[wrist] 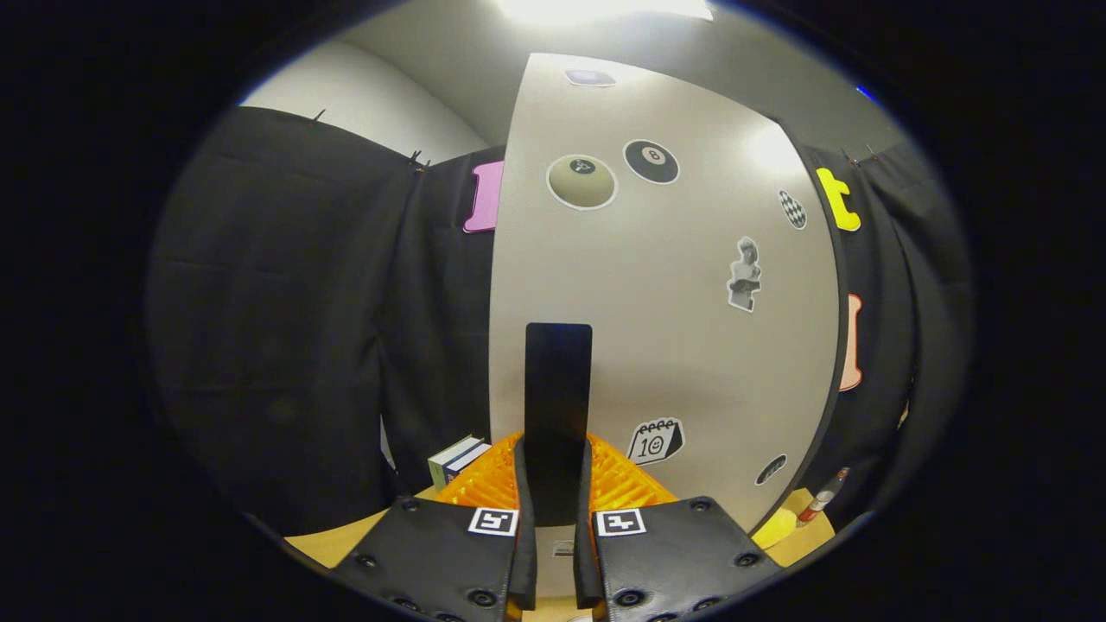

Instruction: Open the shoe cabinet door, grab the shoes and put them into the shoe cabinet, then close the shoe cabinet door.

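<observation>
- Far left: the black cloth wall of the booth hangs behind everything, with nothing in front of it there.
- Left of the fingers, low down: a small box stands on the wooden table, just beside an orange slatted rack that sits behind the fingers.
- Middle: the gripper points straight at the shoe cabinet door, a pale panel dotted with stickers.
- The dark upright handle of that door runs from between the fingertips upward; its long axis is vertical, in line with the gap between the fingers.
- The fingers are drawn close with the handle's lower end sandwiched between them. They look clamped on it, though whether both pads truly press cannot be made out from here.
- My judgement: the step in hand is working the door by its handle. The coming pull or push turns on the handle lying dead ahead and upright, so the fingers must keep a sideways pinch on it and swing with the door.
- No shoes can be picked out, so how far the task has gone is unclear.
- Right, low and near: a yellow object and a small bottle rest on the table by the door's right edge.
</observation>
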Tool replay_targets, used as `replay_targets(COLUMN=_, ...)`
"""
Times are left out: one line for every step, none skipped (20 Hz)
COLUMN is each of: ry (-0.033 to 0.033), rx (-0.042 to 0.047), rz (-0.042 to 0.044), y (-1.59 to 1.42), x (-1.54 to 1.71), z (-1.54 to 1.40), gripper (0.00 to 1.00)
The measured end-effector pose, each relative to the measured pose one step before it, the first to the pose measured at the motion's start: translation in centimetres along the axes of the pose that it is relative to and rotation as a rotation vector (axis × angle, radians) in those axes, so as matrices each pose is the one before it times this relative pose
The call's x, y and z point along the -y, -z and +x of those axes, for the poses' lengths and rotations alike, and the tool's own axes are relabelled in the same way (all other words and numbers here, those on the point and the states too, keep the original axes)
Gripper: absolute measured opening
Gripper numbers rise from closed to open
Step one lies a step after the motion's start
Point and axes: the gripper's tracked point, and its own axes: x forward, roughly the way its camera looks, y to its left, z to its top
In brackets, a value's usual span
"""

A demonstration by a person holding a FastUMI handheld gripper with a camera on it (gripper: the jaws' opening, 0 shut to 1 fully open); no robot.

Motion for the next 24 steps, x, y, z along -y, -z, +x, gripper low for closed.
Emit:
replay_targets(ry=-0.00246, rx=-0.00321, rz=0.00571, y=0.026, x=0.154, z=-0.518, gripper=0.19)
replay_targets(ry=-0.00302, rx=-0.00296, rz=0.00438, y=0.016, x=0.113, z=-0.719, gripper=0.19)
replay_targets(ry=0.00066, rx=-0.00041, rz=-0.00092, y=-0.053, x=0.22, z=-0.491, gripper=0.19)
replay_targets(ry=0.00347, rx=-0.00125, rz=-0.00555, y=0.038, x=0.247, z=-0.49, gripper=0.19)
replay_targets(ry=0.00312, rx=-0.00255, rz=-0.00597, y=0.01, x=0.183, z=-0.451, gripper=0.19)
replay_targets(ry=0.00157, rx=-0.00295, rz=0.00074, y=0.016, x=0.107, z=-0.596, gripper=0.19)
replay_targets(ry=0.00053, rx=-0.00151, rz=0.00646, y=-0.048, x=0.288, z=-0.677, gripper=0.19)
replay_targets(ry=-0.00155, rx=-0.00101, rz=0.00892, y=0.027, x=0.334, z=-0.599, gripper=0.19)
replay_targets(ry=-0.00359, rx=-0.00264, rz=0.00502, y=-0.007, x=0.311, z=-0.585, gripper=0.19)
replay_targets(ry=-0.00205, rx=-0.00117, rz=0.00332, y=0.034, x=0.231, z=-0.537, gripper=0.19)
replay_targets(ry=0.00091, rx=0.00008, rz=0.00101, y=-0.026, x=0.337, z=-0.485, gripper=0.19)
replay_targets(ry=0.00249, rx=0.00101, rz=0.00111, y=0.022, x=0.227, z=-0.516, gripper=0.19)
replay_targets(ry=0.00263, rx=0.00022, rz=0.0045, y=-0.007, x=0.278, z=-0.401, gripper=0.19)
replay_targets(ry=0.00179, rx=-0.00135, rz=0.00374, y=0.098, x=0.236, z=-0.421, gripper=0.19)
replay_targets(ry=0.00446, rx=-0.00106, rz=0.00785, y=-0.111, x=0.368, z=-0.452, gripper=0.19)
replay_targets(ry=0.00679, rx=-0.00174, rz=0.01012, y=-0.052, x=0.38, z=-0.332, gripper=0.19)
replay_targets(ry=0.00541, rx=-0.00192, rz=0.00615, y=-0.022, x=0.338, z=-0.348, gripper=0.19)
replay_targets(ry=0.00611, rx=-0.00354, rz=0.00199, y=-0.023, x=0.382, z=-0.345, gripper=0.19)
replay_targets(ry=0.00775, rx=-0.00119, rz=0.00114, y=-0.065, x=0.334, z=-0.439, gripper=0.18)
replay_targets(ry=0.00827, rx=-0.00082, rz=-0.0014, y=-0.042, x=0.311, z=-0.449, gripper=0.18)
replay_targets(ry=0.00681, rx=-0.00189, rz=-0.0021, y=-0.01, x=0.354, z=-0.348, gripper=0.18)
replay_targets(ry=0.0073, rx=-0.00121, rz=-0.00079, y=0.08, x=0.437, z=-0.466, gripper=0.18)
replay_targets(ry=0.00763, rx=-0.00005, rz=0.00412, y=-0.065, x=0.5, z=-0.45, gripper=0.18)
replay_targets(ry=0.00661, rx=-0.00136, rz=0.0023, y=0.04, x=0.518, z=-0.468, gripper=0.18)
